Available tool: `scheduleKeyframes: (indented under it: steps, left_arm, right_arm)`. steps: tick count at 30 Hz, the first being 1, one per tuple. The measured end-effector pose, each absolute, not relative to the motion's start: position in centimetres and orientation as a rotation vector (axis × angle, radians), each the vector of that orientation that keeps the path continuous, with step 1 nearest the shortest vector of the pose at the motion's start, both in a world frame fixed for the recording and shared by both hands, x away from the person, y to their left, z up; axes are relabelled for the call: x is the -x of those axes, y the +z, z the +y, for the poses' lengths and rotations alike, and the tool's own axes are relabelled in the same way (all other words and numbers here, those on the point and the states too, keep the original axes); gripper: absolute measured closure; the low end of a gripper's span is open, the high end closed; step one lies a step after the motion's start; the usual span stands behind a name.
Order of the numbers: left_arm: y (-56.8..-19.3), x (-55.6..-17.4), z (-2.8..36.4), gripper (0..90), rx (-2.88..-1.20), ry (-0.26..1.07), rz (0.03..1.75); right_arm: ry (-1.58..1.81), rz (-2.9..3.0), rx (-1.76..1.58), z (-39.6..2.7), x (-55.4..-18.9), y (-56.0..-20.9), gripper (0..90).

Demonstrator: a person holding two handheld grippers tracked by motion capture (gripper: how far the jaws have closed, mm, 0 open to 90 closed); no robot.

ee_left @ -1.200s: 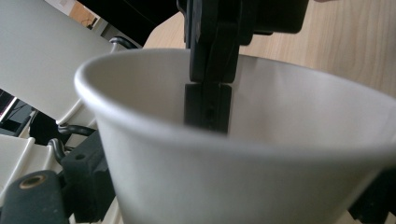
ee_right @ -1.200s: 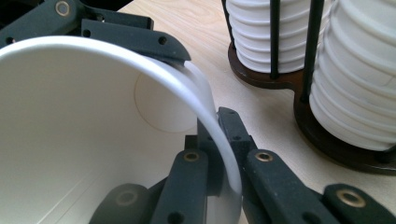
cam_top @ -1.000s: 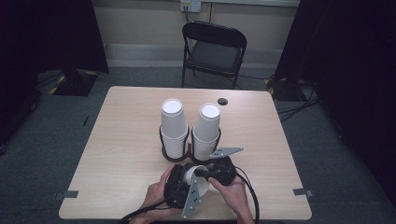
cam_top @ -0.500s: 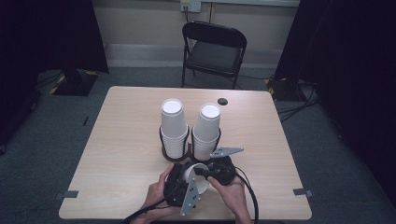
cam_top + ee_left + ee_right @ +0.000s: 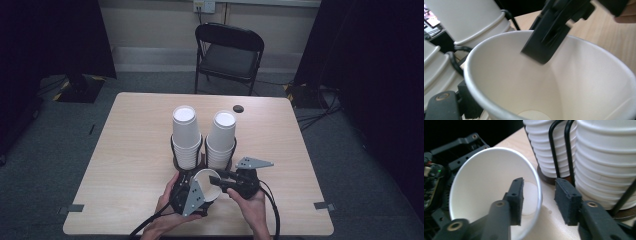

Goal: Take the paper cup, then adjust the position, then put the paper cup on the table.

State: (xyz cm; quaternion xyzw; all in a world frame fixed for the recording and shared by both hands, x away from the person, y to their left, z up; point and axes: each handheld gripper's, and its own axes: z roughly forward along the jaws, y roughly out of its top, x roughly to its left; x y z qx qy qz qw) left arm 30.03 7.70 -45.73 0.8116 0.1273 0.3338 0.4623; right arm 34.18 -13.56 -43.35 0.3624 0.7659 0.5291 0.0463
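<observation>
A single white cup (image 5: 207, 184) lies tipped over near the front edge of the tabletop (image 5: 130, 150), at about six o'clock from the two cup stacks (image 5: 186, 135) standing in their wire holder (image 5: 201, 150). Its long axis runs roughly level, the open mouth facing toward three o'clock in the high view and slightly up, and the base is buried in the left gripper (image 5: 192, 196).

The left gripper's camera looks straight down the inside of the cup (image 5: 564, 82) to its round bottom. Its pads are hidden behind the cup wall, so I can't quite see the contact, but it appears to be clamped on the cup.

The right gripper (image 5: 225, 181) comes in from three o'clock. Its jaws have just been opening and now stand apart, straddling the cup's rim (image 5: 536, 187): one pad (image 5: 517, 200) sits inside the mouth, the other outside, with a clear gap to the wall on the outer side. The inner pad is close to the wall, though not pressing as far as I can tell.

A small dark disc (image 5: 238, 108) lies at the tabletop's far side, at twelve o'clock.
</observation>
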Motion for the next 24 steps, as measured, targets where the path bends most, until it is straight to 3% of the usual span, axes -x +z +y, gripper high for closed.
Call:
scheduleKeyframes:
  steps: [9,24]
  left_arm:
    - [-45.8,-31.0,9.9,10.8,-1.893,0.728,0.446]
    - [-45.3,-32.2,13.4,10.7,-1.800,0.686,0.580]
  right_arm:
    - [1.728,2.147,-1.048,-14.3,-33.2,-43.3,40.9]
    - [1.712,1.942,-1.096,-17.2,-32.6,-44.7,34.4]
